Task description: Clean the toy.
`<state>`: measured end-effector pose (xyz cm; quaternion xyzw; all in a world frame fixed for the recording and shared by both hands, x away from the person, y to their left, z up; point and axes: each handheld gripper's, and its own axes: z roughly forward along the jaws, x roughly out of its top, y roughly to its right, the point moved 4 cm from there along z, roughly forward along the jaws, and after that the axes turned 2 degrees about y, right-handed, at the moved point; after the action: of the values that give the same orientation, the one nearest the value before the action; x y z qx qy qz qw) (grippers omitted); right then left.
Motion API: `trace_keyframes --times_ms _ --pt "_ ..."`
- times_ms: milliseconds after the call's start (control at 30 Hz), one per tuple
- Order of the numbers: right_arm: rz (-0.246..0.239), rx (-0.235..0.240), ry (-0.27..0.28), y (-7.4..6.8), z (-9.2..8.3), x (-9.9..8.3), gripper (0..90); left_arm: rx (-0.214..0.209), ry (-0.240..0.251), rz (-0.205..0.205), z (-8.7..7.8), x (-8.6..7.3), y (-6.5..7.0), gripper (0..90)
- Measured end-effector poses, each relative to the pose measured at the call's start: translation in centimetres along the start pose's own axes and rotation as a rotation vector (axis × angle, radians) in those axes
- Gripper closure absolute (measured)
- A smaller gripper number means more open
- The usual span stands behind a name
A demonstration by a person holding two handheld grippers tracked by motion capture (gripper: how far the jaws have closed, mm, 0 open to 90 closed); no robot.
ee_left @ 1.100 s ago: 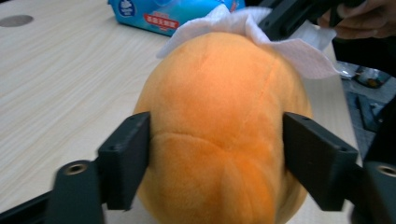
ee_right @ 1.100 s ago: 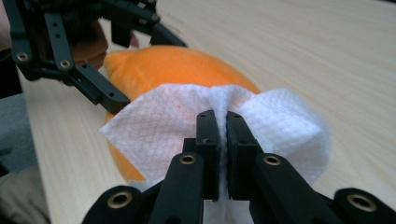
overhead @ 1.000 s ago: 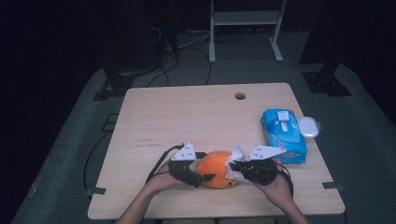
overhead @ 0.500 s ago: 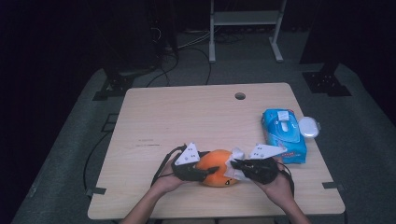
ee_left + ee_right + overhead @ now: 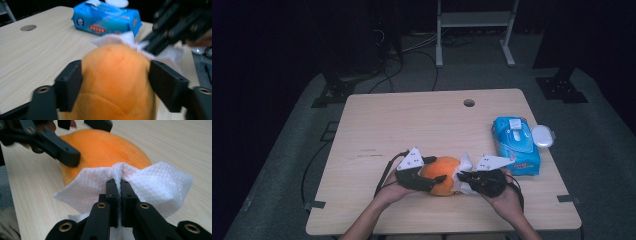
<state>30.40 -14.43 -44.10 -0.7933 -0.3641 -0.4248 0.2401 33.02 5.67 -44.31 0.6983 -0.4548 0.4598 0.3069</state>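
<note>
Two grippers work one orange (image 5: 443, 174): the left gripper (image 5: 435, 179), jaws just reopening, hugs its sides. The right gripper (image 5: 119, 185) is clenched on a white wipe (image 5: 155, 187) against the fruit.

Left gripper (image 5: 438, 178) and right gripper (image 5: 460, 176): black jaws, brass-coloured screw inserts, grey three-cornered top plates, black trailing cables. Forearms bare.

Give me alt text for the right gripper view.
The right claw, shut, pinches a white wipe against an orange ball on the wooden table. The left claw straddles the ball from behind.
</note>
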Motion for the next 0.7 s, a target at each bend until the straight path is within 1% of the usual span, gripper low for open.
trace_keyframes --times_ms 67,100,133,167,233,300,433,467,500,567,600,633,667,700 --pt "-0.006 -0.006 0.028 -0.2 -0.3 0.4 85.7 -0.022 0.0 -0.003 0.0 -0.3 0.0 32.3" --pt "-0.005 0.001 0.04 -0.4 -0.4 0.5 85.7 -0.033 -0.004 0.007 -0.1 -0.5 0.1 32.5" --pt "-0.009 0.01 0.058 -0.7 -0.5 0.8 85.6 -0.032 -0.004 0.015 -0.2 -0.5 0.1 32.5" --pt "-0.018 0.012 0.063 -0.9 -0.5 0.9 84.9 -0.033 -0.004 0.017 -0.2 -0.6 0.1 32.5" --pt "-0.036 0.006 0.053 -1.1 -0.3 1.0 84.8 -0.039 -0.016 0.026 -0.6 -1.0 -0.1 32.5" --pt "-0.032 0.0 0.041 -0.7 0.0 0.7 85.8 -0.044 -0.022 0.026 -0.9 -1.2 -0.5 32.5" --pt "0.022 -0.026 0.007 0.9 0.2 -0.4 86.0 -0.059 -0.023 0.005 -1.2 -1.5 -0.9 32.4" --pt "0.022 -0.026 0.007 0.9 0.2 -0.4 86.0 -0.059 -0.023 0.005 -1.2 -1.5 -0.9 32.4" --pt "0.033 -0.053 0.006 1.4 0.0 -0.5 86.2 -0.069 -0.025 0.005 -1.3 -1.6 -0.8 32.4" --pt "0.036 -0.047 0.036 1.2 -0.3 -0.1 86.3 -0.072 -0.024 0.009 -1.3 -1.6 -0.7 32.2" --pt "0.034 -0.04 0.062 0.9 -0.4 0.2 86.3 -0.076 -0.02 0.005 -1.2 -1.5 -0.6 31.9" --pt "0.02 -0.024 0.089 0.4 -0.6 0.7 86.3 -0.081 -0.023 0.005 -1.2 -1.5 -0.6 31.3" --pt "0.009 -0.014 0.098 0.1 -0.6 0.9 86.3 -0.089 -0.023 -0.003 -1.2 -1.3 -0.5 30.5" --pt "-0.006 -0.008 0.086 -0.2 -0.4 1.0 86.3 -0.097 -0.021 -0.014 -1.3 -1.2 -0.4 29.0"
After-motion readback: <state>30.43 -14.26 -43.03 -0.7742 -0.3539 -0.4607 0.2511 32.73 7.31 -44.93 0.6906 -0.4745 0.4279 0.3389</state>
